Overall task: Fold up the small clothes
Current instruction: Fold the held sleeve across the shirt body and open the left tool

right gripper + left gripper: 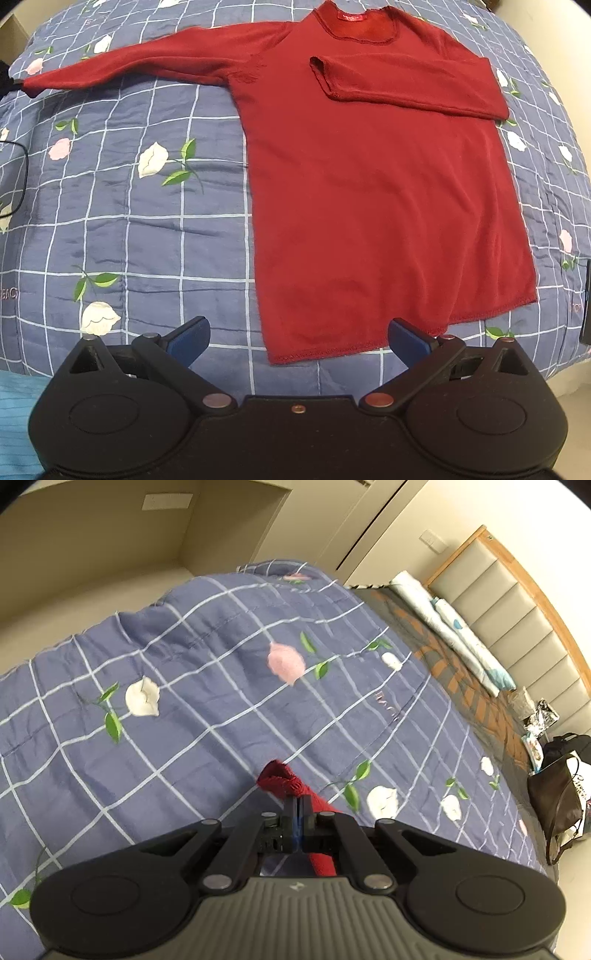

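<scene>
My left claw (297, 805) pinches the red sweater's cuff (277, 775) thinly; a slip drops the sleeve (129, 61) crooked on the quilt (147, 229), while my right claw (297, 338) idles spread near its front edge.

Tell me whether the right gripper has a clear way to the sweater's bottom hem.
Probably yes: the right gripper is open, and the red sweater has its hem lying flat just ahead on the quilt, with nothing between.

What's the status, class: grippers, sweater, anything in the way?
Left gripper shut on sleeve cuff. Right gripper open, hovering by the hem. Sweater flat on quilt, one sleeve folded across chest. Nothing in the way.
</scene>
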Motion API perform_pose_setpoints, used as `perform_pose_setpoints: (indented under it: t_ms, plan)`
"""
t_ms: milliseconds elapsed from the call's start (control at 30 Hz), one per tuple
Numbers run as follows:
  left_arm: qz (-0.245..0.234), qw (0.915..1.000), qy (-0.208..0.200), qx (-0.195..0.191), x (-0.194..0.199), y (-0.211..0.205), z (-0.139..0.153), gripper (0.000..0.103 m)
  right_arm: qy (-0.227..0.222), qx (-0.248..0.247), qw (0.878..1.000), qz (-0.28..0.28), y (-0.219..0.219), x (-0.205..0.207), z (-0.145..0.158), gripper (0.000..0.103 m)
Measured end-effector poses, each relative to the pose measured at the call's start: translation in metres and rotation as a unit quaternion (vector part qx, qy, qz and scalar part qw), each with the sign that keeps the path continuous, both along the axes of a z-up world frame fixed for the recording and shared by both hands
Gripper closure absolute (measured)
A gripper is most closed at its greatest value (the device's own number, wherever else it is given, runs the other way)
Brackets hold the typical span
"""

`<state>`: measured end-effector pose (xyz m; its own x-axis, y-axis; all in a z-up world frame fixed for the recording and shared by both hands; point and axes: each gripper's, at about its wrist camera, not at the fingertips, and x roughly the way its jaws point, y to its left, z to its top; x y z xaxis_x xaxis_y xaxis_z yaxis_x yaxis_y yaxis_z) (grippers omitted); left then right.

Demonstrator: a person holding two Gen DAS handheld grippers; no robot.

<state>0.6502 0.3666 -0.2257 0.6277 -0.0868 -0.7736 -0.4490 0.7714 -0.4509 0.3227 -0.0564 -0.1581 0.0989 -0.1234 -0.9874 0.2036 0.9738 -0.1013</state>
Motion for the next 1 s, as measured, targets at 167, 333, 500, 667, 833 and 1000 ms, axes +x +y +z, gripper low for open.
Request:
perform_pose_setpoints:
  t_ms: [167, 333, 500, 667, 833, 1000]
  plan:
    - [-0.028, 0.9987, -0.034, 0.027, -0.001, -0.018, 0.029, 0.103, -0.008, 0.005, 1.000, -0.014, -0.012, -0.009, 0.002, 0.001]
    - [-0.073, 0.9918, -0.083, 0.064, -0.008, -0.052, 0.066, 0.103, -0.019, 0.014, 0.999, -0.035, -0.030, -0.021, 0.002, 0.001]
    - [-0.128, 0.9776, -0.133, 0.101, -0.022, -0.099, 0.103, 0.103, -0.030, 0.029, 0.998, -0.041, -0.051, -0.031, 0.000, 0.001]
    - [-0.180, 0.9587, -0.178, 0.130, -0.044, -0.160, 0.139, 0.103, -0.045, 0.043, 0.998, -0.019, -0.085, -0.033, -0.002, 0.001]
    - [-0.231, 0.9367, -0.209, 0.160, -0.075, -0.236, 0.170, 0.103, -0.059, 0.051, 0.997, -0.008, -0.139, -0.030, 0.002, 0.001]
    - [-0.292, 0.9114, -0.222, 0.187, -0.103, -0.331, 0.179, 0.103, -0.068, 0.043, 0.997, 0.001, -0.205, -0.030, 0.003, 0.001]
